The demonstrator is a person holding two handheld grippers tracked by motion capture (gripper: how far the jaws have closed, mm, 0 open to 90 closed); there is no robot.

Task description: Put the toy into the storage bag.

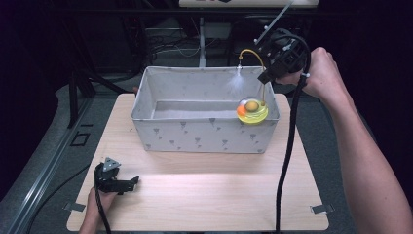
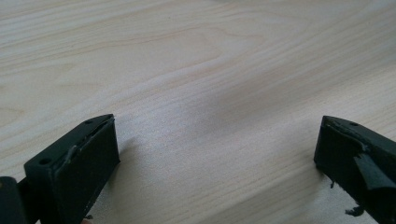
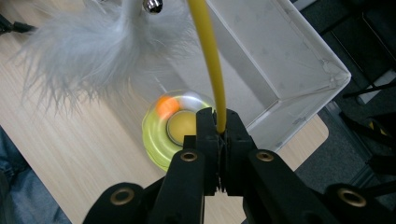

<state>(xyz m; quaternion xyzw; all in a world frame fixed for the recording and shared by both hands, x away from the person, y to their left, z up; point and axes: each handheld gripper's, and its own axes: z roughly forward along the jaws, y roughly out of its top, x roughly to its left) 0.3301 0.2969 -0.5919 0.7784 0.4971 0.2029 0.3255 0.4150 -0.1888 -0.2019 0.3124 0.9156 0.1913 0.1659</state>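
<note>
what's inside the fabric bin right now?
Nothing visible on the bin's bare grey floor. The toy's yellow disc hangs at its front right corner, held by its wand in the right gripper. The front wall hides the nearest floor.

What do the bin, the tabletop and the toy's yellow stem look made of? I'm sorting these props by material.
Bin: probably fabric, matte pale grey with small printed triangles and softly sagging walls. Tabletop: light wood or wood-look laminate, with visible grain and a satin sheen. Yellow stem: smooth and curved, likely plastic or coated wire; the right gripper pinches it. The tuft on it looks like feathers or fur.
</note>
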